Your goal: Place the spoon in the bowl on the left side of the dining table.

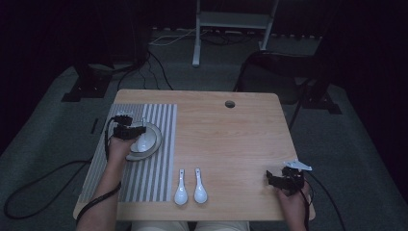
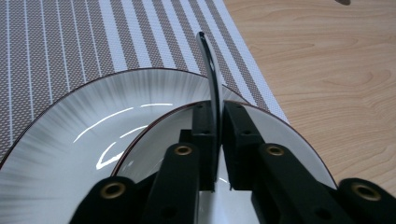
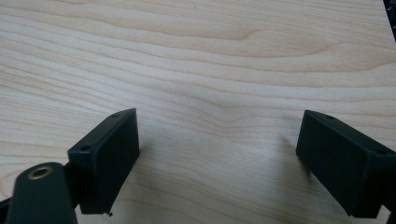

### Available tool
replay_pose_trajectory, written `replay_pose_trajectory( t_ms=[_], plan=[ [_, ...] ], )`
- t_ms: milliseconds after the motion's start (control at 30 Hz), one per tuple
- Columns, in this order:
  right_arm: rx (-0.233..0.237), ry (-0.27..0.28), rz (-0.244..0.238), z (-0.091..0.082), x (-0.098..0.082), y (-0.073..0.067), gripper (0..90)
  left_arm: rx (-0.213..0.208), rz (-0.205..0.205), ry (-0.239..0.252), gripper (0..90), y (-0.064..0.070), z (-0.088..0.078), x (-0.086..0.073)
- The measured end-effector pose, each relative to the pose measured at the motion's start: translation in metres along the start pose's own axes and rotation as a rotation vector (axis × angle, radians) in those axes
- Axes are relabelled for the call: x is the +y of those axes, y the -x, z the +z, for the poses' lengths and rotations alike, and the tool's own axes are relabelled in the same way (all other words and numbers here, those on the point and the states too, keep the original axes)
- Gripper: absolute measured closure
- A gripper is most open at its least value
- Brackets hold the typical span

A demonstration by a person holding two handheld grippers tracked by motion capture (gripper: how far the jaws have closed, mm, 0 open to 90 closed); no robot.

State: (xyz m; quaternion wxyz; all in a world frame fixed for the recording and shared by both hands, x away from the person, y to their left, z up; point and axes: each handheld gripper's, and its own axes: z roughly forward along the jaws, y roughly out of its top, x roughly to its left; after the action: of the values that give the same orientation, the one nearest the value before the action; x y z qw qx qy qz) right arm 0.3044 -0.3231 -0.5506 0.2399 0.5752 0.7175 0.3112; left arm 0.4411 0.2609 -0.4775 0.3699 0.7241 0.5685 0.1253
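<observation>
Wood-grain table (image 1: 231, 139) stands in a dim room on grey carpet, with black cables trailing across the floor on both sides and a white metal stand (image 1: 231, 24) behind it. A round cable hole (image 1: 230, 104) sits near the table's far edge. A striped grey-and-white placemat (image 1: 154, 163) covers the left part of the tabletop.

On the placemat rests a white plate (image 1: 155, 144) with a dark rim, and in the left gripper view a second, smaller dish (image 2: 289, 135) lies on top of it. The left gripper (image 1: 129, 131) is over these dishes, its jaws pressed together on a thin upright rim or handle (image 2: 212, 84) that rises between them; I cannot tell exactly what that thin piece belongs to.

Two white ceramic spoons (image 1: 190, 190) lie side by side near the front edge, just right of the placemat, bowls toward the person.

The right gripper (image 1: 284, 180) rests low at the table's front right corner, well apart from the spoons, its jaws spread wide over bare wood with nothing between them.
</observation>
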Motion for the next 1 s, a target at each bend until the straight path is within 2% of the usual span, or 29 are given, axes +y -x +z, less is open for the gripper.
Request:
replay_pose_trajectory(
  t_ms=[133,300,333,433,467,633,800,867,1000],
  plan=[
    [0.0,0.0,0.0,0.0,0.0,0.0,12.6,0.028,0.012,-0.012,77.8,0.002,0.001,-0.003],
    [0.0,0.0,0.0,0.0,0.0,0.0,12.6,0.05,0.048,-0.009,67.5,0.009,-0.002,-0.004],
    [0.0,0.0,0.0,0.0,0.0,0.0,12.6,0.059,0.054,-0.011,63.3,0.011,-0.003,-0.004],
    [0.0,0.0,0.0,0.0,0.0,0.0,12.6,0.066,0.068,-0.014,60.6,0.014,-0.006,-0.005],
    [0.0,0.0,0.0,0.0,0.0,0.0,12.6,0.09,0.085,-0.012,60.6,0.017,-0.01,-0.007],
    [0.0,0.0,0.0,0.0,0.0,0.0,12.6,0.097,0.098,-0.004,57.1,0.023,-0.019,-0.012],
    [0.0,0.0,0.0,0.0,0.0,0.0,12.6,0.124,0.102,0.007,43.8,0.03,-0.028,-0.017],
    [0.0,0.0,0.0,0.0,0.0,0.0,12.6,0.134,0.102,0.012,41.8,0.032,-0.031,-0.019],
    [0.0,0.0,0.0,0.0,0.0,0.0,12.6,0.127,0.09,0.023,31.5,0.034,-0.036,-0.022]
  ],
)
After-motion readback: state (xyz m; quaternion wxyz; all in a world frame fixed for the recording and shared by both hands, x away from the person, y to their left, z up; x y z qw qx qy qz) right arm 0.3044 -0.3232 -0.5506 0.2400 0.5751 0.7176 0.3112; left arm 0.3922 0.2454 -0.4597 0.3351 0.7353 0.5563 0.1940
